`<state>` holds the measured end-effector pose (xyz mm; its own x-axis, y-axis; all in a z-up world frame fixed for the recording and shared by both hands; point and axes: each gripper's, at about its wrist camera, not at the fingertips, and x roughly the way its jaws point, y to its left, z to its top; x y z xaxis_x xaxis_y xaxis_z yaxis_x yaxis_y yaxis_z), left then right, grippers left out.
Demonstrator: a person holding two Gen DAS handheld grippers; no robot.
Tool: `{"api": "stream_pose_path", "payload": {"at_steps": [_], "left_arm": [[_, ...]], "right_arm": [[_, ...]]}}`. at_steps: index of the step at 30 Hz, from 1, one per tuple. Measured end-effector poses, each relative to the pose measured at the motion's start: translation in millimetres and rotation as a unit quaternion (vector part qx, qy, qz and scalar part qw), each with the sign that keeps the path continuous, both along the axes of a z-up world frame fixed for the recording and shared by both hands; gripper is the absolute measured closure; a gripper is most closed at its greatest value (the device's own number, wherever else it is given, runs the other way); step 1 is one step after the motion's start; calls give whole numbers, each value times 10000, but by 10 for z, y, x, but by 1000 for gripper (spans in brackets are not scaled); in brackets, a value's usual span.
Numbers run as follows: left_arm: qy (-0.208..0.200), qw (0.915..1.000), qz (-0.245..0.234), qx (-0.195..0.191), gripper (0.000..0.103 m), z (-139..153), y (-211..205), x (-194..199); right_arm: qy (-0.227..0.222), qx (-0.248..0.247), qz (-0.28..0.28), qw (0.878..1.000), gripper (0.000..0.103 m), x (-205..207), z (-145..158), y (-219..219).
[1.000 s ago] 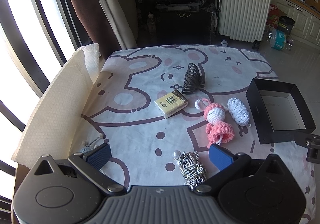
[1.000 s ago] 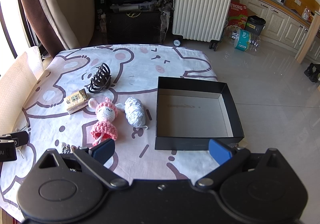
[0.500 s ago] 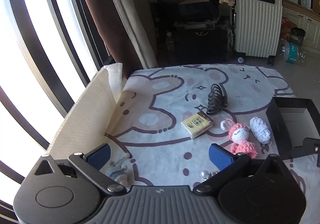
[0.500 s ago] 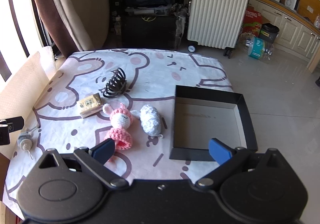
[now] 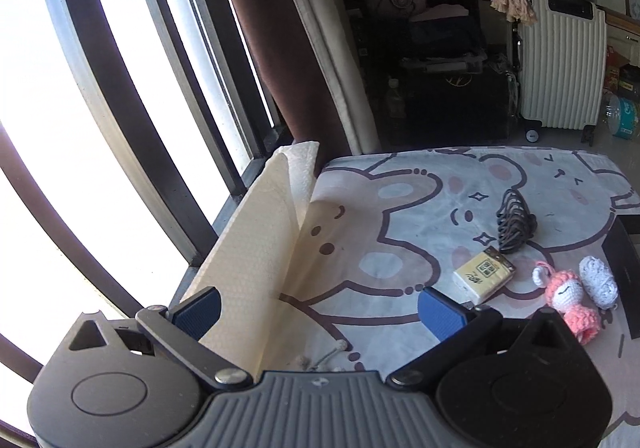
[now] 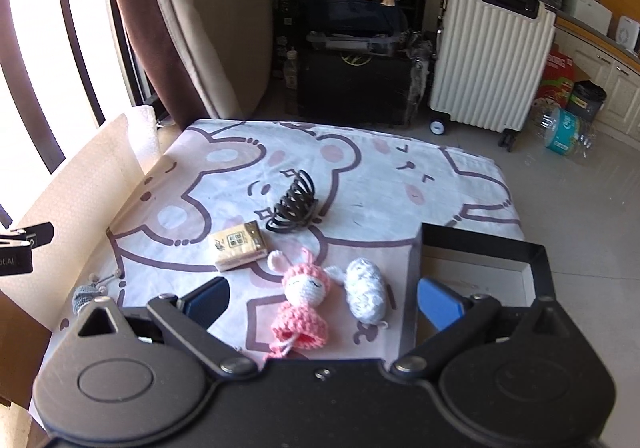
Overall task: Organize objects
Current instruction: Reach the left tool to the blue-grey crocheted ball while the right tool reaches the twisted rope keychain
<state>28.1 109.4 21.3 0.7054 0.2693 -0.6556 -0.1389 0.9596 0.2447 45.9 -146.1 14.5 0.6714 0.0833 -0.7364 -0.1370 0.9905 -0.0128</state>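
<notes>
the left tool (image 5: 320,310) is held spread wide with nothing between its blue pads, above the window-side edge of the counter (image 5: 400,208), which is covered by a bear-print cloth. a cream sheet of embossed paper (image 5: 248,260) is seen standing along that edge. the right tool (image 6: 322,302) is likewise spread wide and empty, over the near part of the counter. between its pads a pink crocheted bunny doll (image 6: 302,302) and a white crocheted ball (image 6: 366,292) are seen lying just beside each other. a yellow tissue pack (image 6: 238,244) lies behind the doll, and a black hair claw clip (image 6: 294,204) lies just behind the pack. a black open box (image 6: 480,268) sits to the right of the ball, near the counter's right edge. a small grey crocheted item (image 6: 84,296) is seen near the left edge.
</notes>
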Motion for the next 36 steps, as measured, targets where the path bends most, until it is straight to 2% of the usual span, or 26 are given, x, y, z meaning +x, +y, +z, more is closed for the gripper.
{"api": "stream_pose_path", "payload": {"at_steps": [7, 13, 17, 25, 30, 36], "left_arm": [[160, 9997, 117, -112, 0, -307, 377, 95], [355, 9977, 304, -482, 0, -701, 577, 114], [551, 9940, 468, -818, 1, -942, 660, 131], [827, 9753, 1229, -1637, 9, -1253, 868, 210], [880, 9635, 1502, -2033, 14, -1373, 970, 243], [1078, 9414, 1821, -2625, 20, -1522, 1082, 251]], "right_arm": [[111, -22, 214, 9997, 1, 169, -161, 255], [423, 374, 189, 9982, 1, 211, -510, 323], [745, 448, 205, 9960, 2, 222, -758, 356], [1520, 841, 514, 9834, 26, 263, -1084, 433], [1929, 900, 635, 9750, 28, 307, -1293, 505], [2207, 531, 944, 9693, 30, 303, -1459, 631]]}}
